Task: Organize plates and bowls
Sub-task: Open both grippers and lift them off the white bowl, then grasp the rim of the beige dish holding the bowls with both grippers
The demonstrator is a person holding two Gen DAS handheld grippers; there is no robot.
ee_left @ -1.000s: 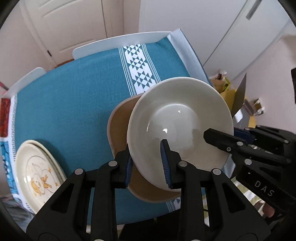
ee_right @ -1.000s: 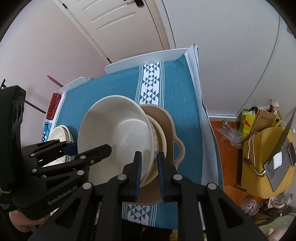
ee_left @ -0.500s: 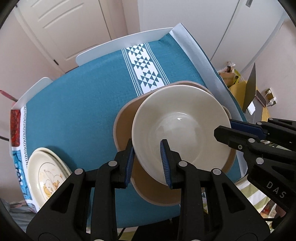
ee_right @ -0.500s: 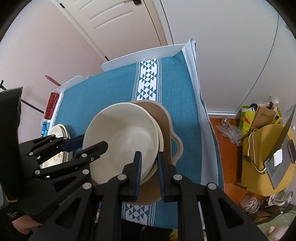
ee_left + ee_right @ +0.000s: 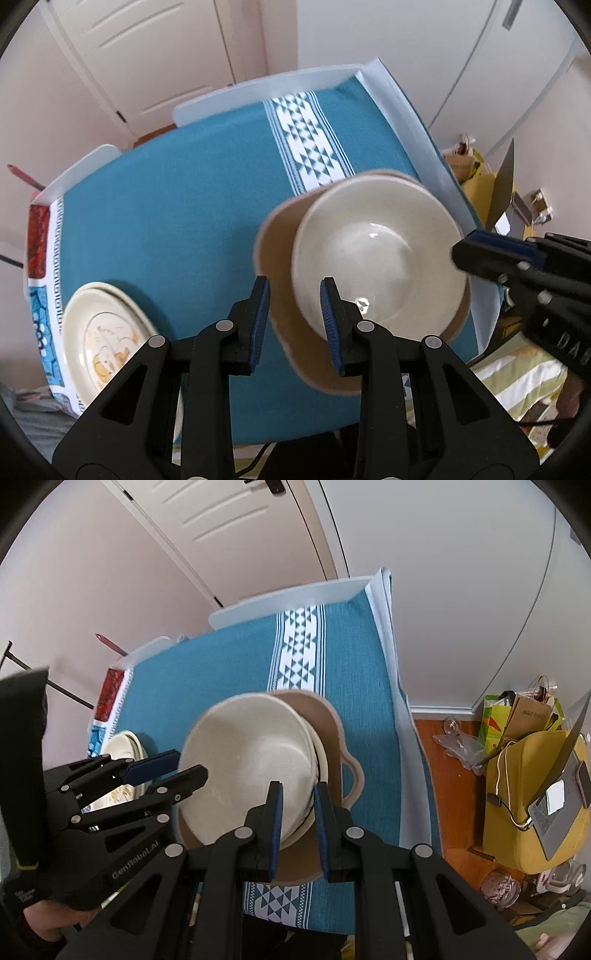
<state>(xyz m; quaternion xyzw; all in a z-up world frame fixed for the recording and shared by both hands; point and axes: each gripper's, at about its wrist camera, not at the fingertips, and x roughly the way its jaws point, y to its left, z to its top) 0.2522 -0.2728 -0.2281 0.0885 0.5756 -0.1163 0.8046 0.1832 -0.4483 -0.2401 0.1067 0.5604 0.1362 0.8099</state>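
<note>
Lowered onto the stack since the earlier frames, the cream bowl (image 5: 380, 258) now sits level inside the tan dish (image 5: 280, 332), where before it was held tilted above it. The left gripper (image 5: 293, 321) has been drawn back: its fingers (image 5: 258, 321) are held apart and nothing is gripped between them, though the near rim of the bowl is seen just past the right-hand pad. The right gripper (image 5: 297, 827) is closed on the near rim of the bowl (image 5: 251, 760), one blue pad inside the wall and one outside. From this it is judged that the placing is nearly finished and only the release on the right side is still needed.

Under the bowl a second cream dish (image 5: 320, 760) is seen nested, and the tan dish (image 5: 332, 738) with its lobed handle lies below both, on the teal cloth of the counter (image 5: 166, 192). A stack of cream plates (image 5: 107, 343) with a cartoon print lies well apart, at the left near corner. No object is seen between the two groups. The tan dish is close to the right edge of the counter, so a careless push there could be a risk. A yellow bag and a laptop (image 5: 554, 805) are on the floor to the right.
</note>
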